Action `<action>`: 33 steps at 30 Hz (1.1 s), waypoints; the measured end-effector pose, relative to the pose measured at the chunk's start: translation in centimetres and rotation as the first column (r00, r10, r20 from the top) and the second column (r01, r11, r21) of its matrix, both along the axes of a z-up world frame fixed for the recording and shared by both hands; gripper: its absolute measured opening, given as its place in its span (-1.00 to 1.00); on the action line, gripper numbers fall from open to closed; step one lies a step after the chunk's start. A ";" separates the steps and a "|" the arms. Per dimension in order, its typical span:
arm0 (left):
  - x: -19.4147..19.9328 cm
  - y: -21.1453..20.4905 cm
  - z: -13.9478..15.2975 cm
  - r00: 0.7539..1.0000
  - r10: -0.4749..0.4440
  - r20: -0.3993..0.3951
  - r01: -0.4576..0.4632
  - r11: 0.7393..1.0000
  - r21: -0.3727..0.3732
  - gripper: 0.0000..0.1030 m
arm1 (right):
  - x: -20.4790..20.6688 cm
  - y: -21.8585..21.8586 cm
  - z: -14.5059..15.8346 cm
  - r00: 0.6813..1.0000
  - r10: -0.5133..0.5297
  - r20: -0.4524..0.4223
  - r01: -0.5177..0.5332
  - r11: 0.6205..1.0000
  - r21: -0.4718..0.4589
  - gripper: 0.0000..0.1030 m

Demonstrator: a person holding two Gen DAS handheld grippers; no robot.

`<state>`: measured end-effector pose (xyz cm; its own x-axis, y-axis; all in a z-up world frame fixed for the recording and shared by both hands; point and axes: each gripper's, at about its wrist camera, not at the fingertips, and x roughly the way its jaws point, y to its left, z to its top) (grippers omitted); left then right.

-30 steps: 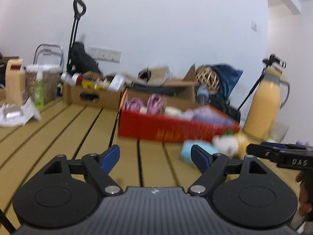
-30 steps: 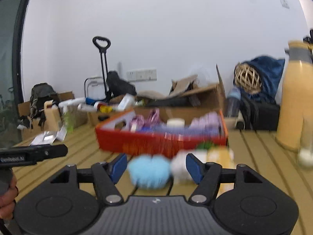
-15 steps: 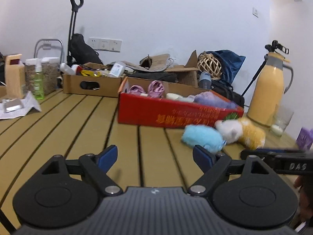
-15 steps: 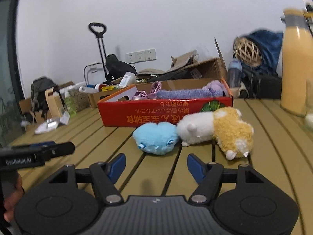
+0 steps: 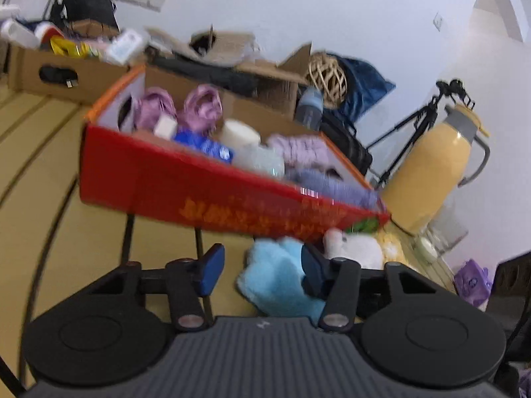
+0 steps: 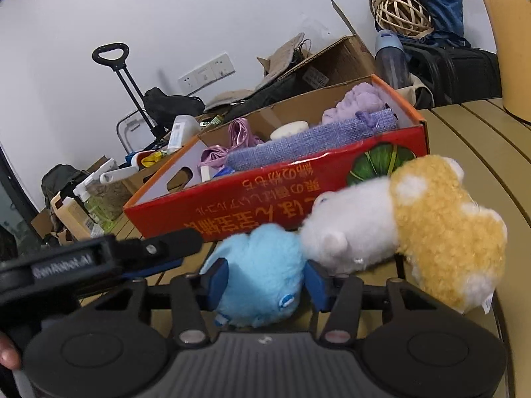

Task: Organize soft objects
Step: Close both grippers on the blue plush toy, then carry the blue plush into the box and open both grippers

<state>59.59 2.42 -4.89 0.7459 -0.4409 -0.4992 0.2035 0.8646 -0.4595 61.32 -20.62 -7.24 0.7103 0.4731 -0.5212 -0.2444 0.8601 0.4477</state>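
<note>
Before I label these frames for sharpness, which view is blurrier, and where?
Left wrist view: motion blur smears the red box lettering and blue plush. Right wrist view: sharper, box print readable, only the white and yellow plush slightly soft. Both bend the table slats.

- A lived-in spare room or makeshift recording room, cluttered rather than tidy.
- Beyond the fingers, a slatted wooden table (image 6: 471,132) bears open cardboard boxes (image 5: 66,69) of household odds and ends.
- Farther off stand a white wall with sockets (image 6: 207,73), a trolley handle (image 6: 111,51) and a tripod (image 5: 428,112).
</note>
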 end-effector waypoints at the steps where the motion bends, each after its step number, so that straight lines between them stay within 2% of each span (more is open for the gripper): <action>1: 0.1 0.0 -0.1 1.000 0.001 -0.010 -0.001 1.000 -0.011 -0.08 | 0.1 -0.1 -0.1 1.000 0.003 0.000 -0.003 1.000 0.006 0.00; 3: 0.2 0.2 -0.4 1.000 -0.004 -0.013 0.004 0.999 -0.033 -0.13 | 0.3 -0.3 -0.5 1.000 0.005 -0.011 -0.005 0.999 0.036 0.02; 6: 0.5 0.5 -1.1 0.999 -0.013 -0.045 0.009 0.996 -0.087 -0.41 | 0.4 -0.5 -0.8 1.000 0.016 -0.017 -0.015 0.997 0.071 -0.05; 10: 0.3 0.8 -1.4 0.998 -0.016 -0.059 0.010 0.994 -0.110 -0.48 | -0.3 -0.2 -0.5 1.000 0.024 0.015 -0.024 0.999 0.043 -0.13; 12: -0.3 0.5 -1.0 0.999 -0.028 -0.039 0.023 0.993 -0.113 -0.57 | -1.0 -0.2 -0.2 0.999 0.019 0.036 -0.021 0.999 0.035 -0.22; 14: -1.3 0.3 -0.4 0.998 -0.056 -0.008 0.054 0.990 -0.128 -0.58 | -1.8 -0.1 0.4 0.998 0.023 0.061 -0.025 0.999 0.028 -0.43; 15: -1.9 0.1 -0.1 0.997 -0.078 0.015 0.079 0.988 -0.130 -0.72 | -2.2 -0.1 0.7 0.997 0.035 0.070 -0.038 0.999 0.035 -0.45; 18: -4.2 -0.7 1.4 0.988 -0.114 0.108 0.124 0.989 -0.086 -0.74 | -3.4 0.1 1.6 0.994 0.047 0.100 -0.050 0.998 0.026 -0.48; 20: -5.0 -0.9 1.9 0.982 -0.130 0.135 0.137 0.990 -0.037 -0.70 | -3.5 0.5 1.7 0.993 0.057 0.101 -0.058 0.998 0.008 -0.48; 21: -5.1 -0.9 2.0 0.983 -0.121 0.140 0.123 0.992 -0.009 -0.62 | -3.5 0.5 1.6 0.994 0.052 0.094 -0.053 0.999 0.005 -0.48; 24: -4.8 -0.5 1.4 0.988 -0.044 0.147 0.034 0.997 0.069 -0.10 | -2.8 -0.4 1.0 0.998 0.025 0.051 -0.028 0.997 0.066 -0.49; 25: -4.3 -0.4 1.0 0.991 -0.030 0.130 0.019 0.996 0.085 -0.01 | -2.4 -1.1 0.8 1.000 0.010 0.030 -0.013 0.995 0.095 -0.49; 27: -3.3 -0.4 0.2 0.997 -0.046 0.062 0.041 0.996 0.083 0.05 | -1.8 -2.2 0.4 1.000 0.001 -0.007 0.000 0.987 0.161 -0.49; 30: -2.6 -1.1 -0.3 0.997 -0.078 0.018 0.076 0.994 0.076 0.37 | -1.4 -3.1 -0.5 0.999 0.002 -0.050 0.010 0.975 0.223 -0.49; 33: -2.3 -1.5 -0.6 0.995 -0.103 -0.007 0.103 0.994 0.022 0.32 | -1.0 -3.3 -1.8 0.995 0.016 -0.099 0.012 0.960 0.280 -0.49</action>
<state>57.31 0.89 -5.49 0.6938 -0.5040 -0.5144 0.2895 0.8492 -0.4417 60.32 -23.93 -9.03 0.6603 0.6118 -0.4356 -0.1879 0.6962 0.6929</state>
